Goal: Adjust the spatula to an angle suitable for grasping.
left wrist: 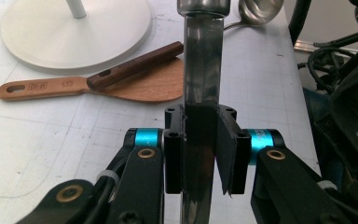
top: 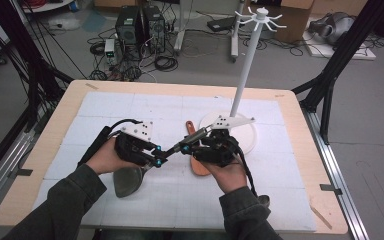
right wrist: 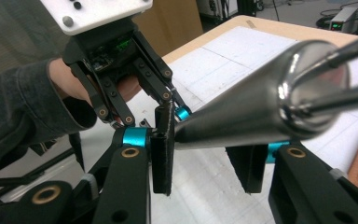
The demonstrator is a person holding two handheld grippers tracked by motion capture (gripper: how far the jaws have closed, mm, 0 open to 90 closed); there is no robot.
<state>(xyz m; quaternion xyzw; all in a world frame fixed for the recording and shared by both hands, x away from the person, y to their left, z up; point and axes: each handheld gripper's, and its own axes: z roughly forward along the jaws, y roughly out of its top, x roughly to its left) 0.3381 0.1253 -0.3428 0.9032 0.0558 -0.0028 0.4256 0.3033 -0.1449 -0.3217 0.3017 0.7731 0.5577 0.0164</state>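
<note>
- The metal spatula (top: 130, 179) lies low over the mat between the two hands, its broad blade at the near left and its shiny handle (top: 187, 142) running up and right toward the table's middle.
- The left gripper (top: 156, 159) has its jaws closed narrow on the dark shaft, which the left gripper view shows clamped upright between the two pads (left wrist: 227, 156).
- The right gripper (top: 184, 148) sits at the handle's thick end; in the right gripper view the tapered steel handle (right wrist: 242, 119) passes between its jaws, which stand fairly wide. Whether either pad touches the metal I cannot tell.
- So, as I judge it, the tool is lifted and held by the left side, and a handover or two-handed carry is under way; the right grip does not look finished.
- Just beyond lies a wooden spatula (left wrist: 135, 86) flat on the mat, with a dark-handled tool (left wrist: 135, 65) resting across it.
- Behind them stands the white rack (top: 245, 65), its round base (left wrist: 74, 32) touching nothing held and its hooks bare. Hanging the tools there appears to be what is left.
- A ladle bowl (left wrist: 260, 9) rests near the table edge.
</note>
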